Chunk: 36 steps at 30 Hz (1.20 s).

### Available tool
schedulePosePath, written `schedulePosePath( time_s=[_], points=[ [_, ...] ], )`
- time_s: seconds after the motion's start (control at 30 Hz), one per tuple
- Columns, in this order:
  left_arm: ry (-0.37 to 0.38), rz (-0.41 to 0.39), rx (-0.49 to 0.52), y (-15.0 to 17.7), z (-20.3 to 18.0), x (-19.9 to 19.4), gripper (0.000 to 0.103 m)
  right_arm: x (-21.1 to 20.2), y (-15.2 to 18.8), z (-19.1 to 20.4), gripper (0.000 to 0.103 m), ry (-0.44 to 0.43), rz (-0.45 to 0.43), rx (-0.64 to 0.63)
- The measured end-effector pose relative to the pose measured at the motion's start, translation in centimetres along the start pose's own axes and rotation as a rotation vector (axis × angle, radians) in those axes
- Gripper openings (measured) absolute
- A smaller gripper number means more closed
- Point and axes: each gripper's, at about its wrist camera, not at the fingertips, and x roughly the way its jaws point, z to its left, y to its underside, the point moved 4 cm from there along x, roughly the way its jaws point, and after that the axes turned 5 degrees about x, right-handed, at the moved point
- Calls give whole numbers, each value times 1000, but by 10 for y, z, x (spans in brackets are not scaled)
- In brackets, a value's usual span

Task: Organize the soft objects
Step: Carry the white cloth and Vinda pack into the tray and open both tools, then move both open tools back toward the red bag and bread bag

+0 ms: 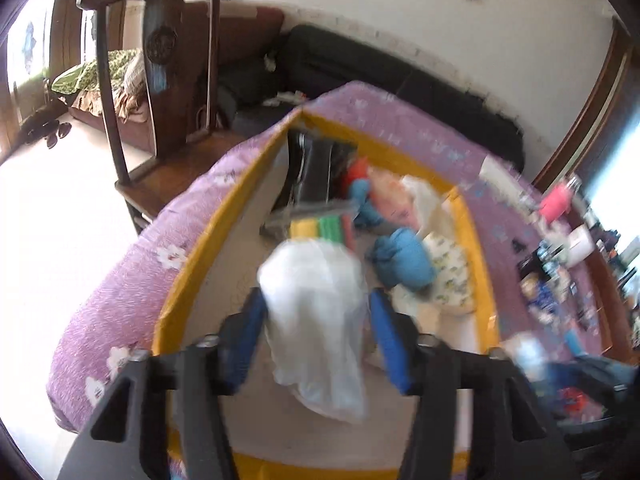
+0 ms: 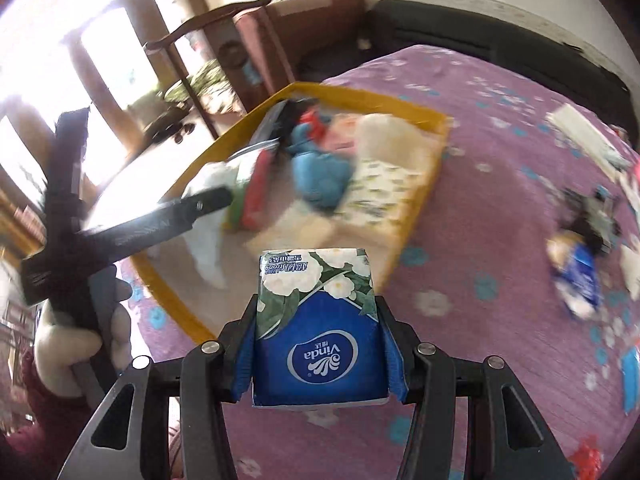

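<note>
A shallow box with a yellow rim [image 1: 200,240] lies on the purple bedspread and also shows in the right wrist view [image 2: 420,200]. In it lie a blue cloth bundle [image 1: 404,262], coloured sponges [image 1: 324,228], a patterned tissue pack [image 1: 448,276] and dark items at the far corner. My left gripper [image 1: 316,320] hangs over the box with a crumpled white plastic bag [image 1: 316,312] between its blue pads; the jaws stand wide and the grip is unclear. My right gripper [image 2: 318,340] is shut on a blue Vinda tissue pack [image 2: 320,332], above the bedspread just short of the box.
A dark wooden chair [image 1: 160,120] stands left of the bed, a black sofa [image 1: 400,76] behind it. Loose packets and small items [image 2: 580,268] lie scattered on the bedspread to the right. The left gripper's body and gloved hand [image 2: 80,320] cross the right wrist view.
</note>
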Motion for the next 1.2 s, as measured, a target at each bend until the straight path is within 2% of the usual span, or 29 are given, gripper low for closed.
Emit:
schedulePosePath(
  time_s=[0.03,0.17,0.33,0.47,0.6,0.73,0.83,1.03,1.2],
  points=[
    [4,-28,-8,0,2,-8,70,8,-1,9,57,-3,13,-17],
    [-12,-115,-37,1,14,-39,77,38,-3,33,57,-1,52,-64],
    [-74,-130,-32,3,23,-48,78,60,-3,46,61,33,48,-108],
    [-135,-129,0,6,19,-45,78,44,-7,40,69,0,-9,-75],
    [-142,-111,50,9,-1,-41,78,17,-7,18,73,23,-78,-32],
    [-189,-101,160,15,-33,-39,78,-4,1,-19,74,48,-115,49],
    [-215,-86,251,21,-59,-36,84,-16,11,-51,74,54,-127,127],
    [-197,-49,389,37,-115,-28,84,-40,33,-102,75,54,-162,246],
    [-186,-33,477,48,-157,-24,84,-58,49,-128,75,56,-191,287]
  ],
)
